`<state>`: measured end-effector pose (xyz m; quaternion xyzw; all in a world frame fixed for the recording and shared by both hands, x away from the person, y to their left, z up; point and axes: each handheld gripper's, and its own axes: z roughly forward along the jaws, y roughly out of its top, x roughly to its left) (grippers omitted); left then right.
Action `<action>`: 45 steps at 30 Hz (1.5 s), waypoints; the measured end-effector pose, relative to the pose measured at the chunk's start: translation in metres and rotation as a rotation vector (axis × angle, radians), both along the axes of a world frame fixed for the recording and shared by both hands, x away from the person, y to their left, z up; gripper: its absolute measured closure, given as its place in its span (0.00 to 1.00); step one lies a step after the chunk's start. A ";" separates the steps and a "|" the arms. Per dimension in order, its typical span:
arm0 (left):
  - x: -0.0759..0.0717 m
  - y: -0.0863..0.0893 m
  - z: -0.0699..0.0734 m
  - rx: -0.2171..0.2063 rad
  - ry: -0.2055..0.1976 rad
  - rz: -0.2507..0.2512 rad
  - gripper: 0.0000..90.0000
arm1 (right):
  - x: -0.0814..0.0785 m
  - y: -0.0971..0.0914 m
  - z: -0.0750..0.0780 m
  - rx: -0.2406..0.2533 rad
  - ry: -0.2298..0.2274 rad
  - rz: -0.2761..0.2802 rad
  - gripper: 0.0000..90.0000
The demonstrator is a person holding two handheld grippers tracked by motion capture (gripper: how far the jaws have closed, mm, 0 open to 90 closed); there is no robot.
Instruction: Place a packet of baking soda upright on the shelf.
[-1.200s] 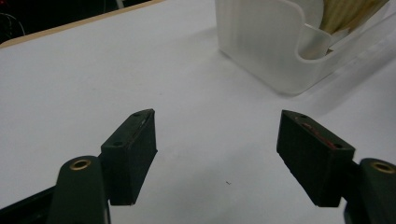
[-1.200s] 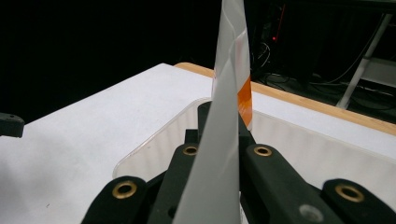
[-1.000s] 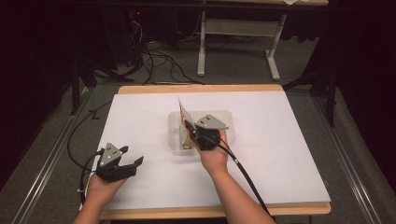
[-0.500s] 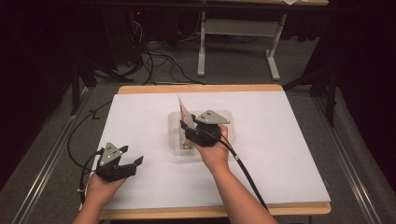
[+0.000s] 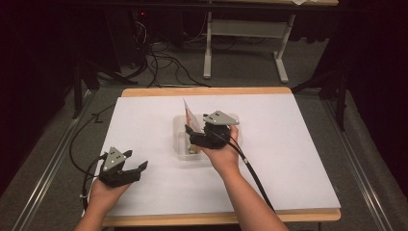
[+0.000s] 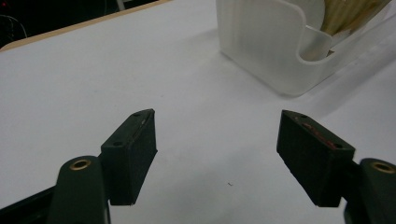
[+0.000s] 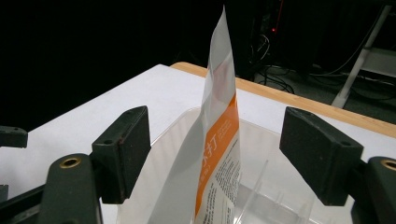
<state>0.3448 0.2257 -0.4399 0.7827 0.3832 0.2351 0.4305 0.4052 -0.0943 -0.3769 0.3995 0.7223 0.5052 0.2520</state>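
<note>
The pouch [image 7: 217, 140] in the clear bin [image 7: 261, 140] bears an orange band with the white character "打". Below it runs small dark print, too fine to read.

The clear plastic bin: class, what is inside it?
A white and orange packet stands upright inside the clear bin; clear dividers too. The right gripper hides the rest.

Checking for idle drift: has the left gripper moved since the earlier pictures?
No. The left gripper sits at the same spot near the table's front-left corner, jaws open.
</note>
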 end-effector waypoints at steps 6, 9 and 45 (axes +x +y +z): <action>0.000 0.000 0.000 0.000 0.002 -0.001 0.32 | -0.006 -0.001 0.000 -0.005 0.009 0.015 0.28; 0.000 0.000 0.000 0.002 0.001 -0.002 0.32 | -0.011 -0.003 -0.002 -0.010 0.008 0.023 0.28; -0.001 0.000 -0.002 0.015 0.012 -0.001 0.32 | -0.093 -0.108 -0.030 -0.067 0.047 -0.038 0.28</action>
